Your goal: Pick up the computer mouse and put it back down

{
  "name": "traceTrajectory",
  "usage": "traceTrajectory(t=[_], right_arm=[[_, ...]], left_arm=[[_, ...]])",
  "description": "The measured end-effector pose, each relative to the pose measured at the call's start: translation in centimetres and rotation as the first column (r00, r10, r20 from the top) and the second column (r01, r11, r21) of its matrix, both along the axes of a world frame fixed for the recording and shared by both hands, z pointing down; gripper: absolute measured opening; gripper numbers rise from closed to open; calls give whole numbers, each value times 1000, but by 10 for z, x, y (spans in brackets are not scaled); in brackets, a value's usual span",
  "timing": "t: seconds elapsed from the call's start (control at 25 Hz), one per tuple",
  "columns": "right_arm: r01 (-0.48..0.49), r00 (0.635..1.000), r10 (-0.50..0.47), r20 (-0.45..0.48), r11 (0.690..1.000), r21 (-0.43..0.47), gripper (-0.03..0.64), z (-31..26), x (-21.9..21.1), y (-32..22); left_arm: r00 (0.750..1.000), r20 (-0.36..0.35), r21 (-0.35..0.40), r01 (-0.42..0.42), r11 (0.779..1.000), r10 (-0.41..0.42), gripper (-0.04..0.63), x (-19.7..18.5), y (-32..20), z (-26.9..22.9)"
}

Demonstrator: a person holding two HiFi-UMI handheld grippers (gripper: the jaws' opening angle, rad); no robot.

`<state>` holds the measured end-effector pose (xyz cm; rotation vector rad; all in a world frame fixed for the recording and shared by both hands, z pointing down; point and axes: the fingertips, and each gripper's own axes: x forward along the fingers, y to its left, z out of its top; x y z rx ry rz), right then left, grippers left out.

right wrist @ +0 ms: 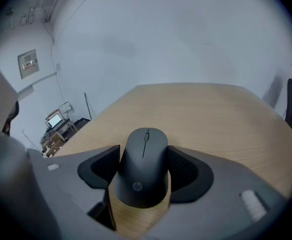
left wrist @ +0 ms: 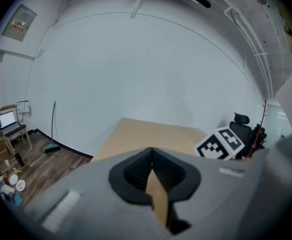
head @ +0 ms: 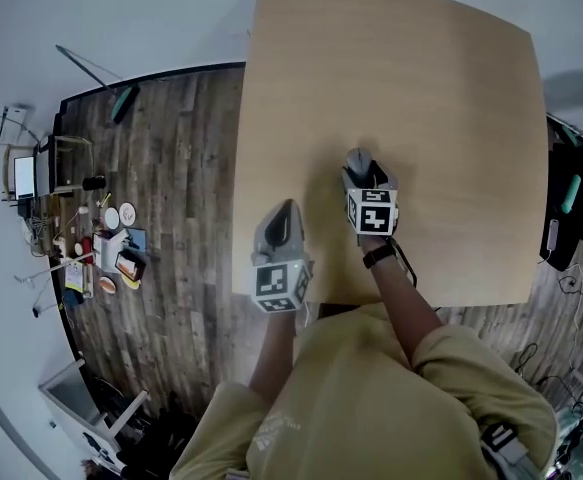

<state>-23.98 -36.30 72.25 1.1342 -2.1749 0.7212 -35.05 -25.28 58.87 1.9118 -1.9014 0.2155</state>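
1. Nearest the head camera, a person [head: 371,398] in a yellow shirt stands at the near edge of a pale wooden table [head: 421,88], with a gripper in each hand
2. The left gripper [left wrist: 152,153] hovers over the table's near edge, to the left of the other one. Its jaws meet at the tips with nothing between them, and it seems to have no part in the job
3. A little further in, the right gripper [right wrist: 143,159] points forward and down at the table. Its claw stands wide, and the black computer mouse [right wrist: 144,179] fills the gap, with its rear end toward the camera and its scroll wheel away. Both dark pads lie against the mouse's sides, so this looks like a hold on the mouse
4. The mouse is near the middle of the table, a little toward the person, with bare wood all around it. No view shows whether its underside rests on the wood or hangs just above it
5. The step in hand appears to lie between the pick-up and the put-down, since the hold is made and the release is not yet done. The next move likely calls for the mouse to sit flat on the wood. The jaws would then spread evenly and draw straight back, so that neither pad drags the mouse sideways
6. Beyond the table are a plain white wall [right wrist: 186,39] and, to the left, a dark plank floor [head: 176,178] with small clutter along its far side
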Motion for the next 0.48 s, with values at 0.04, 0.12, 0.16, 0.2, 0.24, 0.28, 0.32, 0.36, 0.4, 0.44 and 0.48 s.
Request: traceTrajectory(t=[0.04, 0.12, 0.16, 0.2, 0.24, 0.28, 0.32, 0.36, 0.4, 0.44, 0.48], right_arm=[[-13, 1000, 12, -14, 1000, -14, 304, 9, 2, -5], [-35, 999, 34, -43, 999, -39, 304, 25, 5, -12], [-46, 997, 43, -57, 998, -50, 304, 32, 8, -14], [-56, 996, 52, -72, 997, -59, 304, 37, 11, -15], [-66, 995, 60, -86, 996, -67, 305, 42, 13, -16], [-73, 993, 66, -99, 995, -73, 305, 46, 15, -16], [-79, 991, 71, -111, 994, -75, 305, 48, 16, -15], [-83, 990, 74, -120, 994, -75, 305, 49, 17, -14], [-85, 989, 75, -126, 994, -72, 304, 50, 17, -14], [-84, 989, 75, -130, 994, -66, 305, 50, 16, -14], [-81, 989, 73, -131, 995, -59, 315, 49, 17, -14]], left_arm=[[1000, -5, -12, -5, 1000, 5, 0, 1, -2, 5], [1000, -10, -37, -17, 999, 17, 0, 3, -4, 15], [1000, -12, -48, -22, 999, 22, 0, 4, -4, 19], [1000, -14, -58, -26, 998, 25, 0, 6, -4, 23], [1000, -16, -65, -28, 997, 27, 0, 7, -3, 27], [999, -17, -71, -29, 997, 28, 0, 7, -2, 29], [999, -18, -74, -29, 997, 28, 0, 7, -1, 31], [999, -20, -73, -27, 997, 26, 0, 6, 0, 30], [999, -23, -71, -26, 997, 24, 0, 5, 0, 29], [999, -25, -67, -25, 997, 23, 0, 4, -1, 28], [999, -26, -62, -25, 998, 23, 0, 4, -1, 26]])
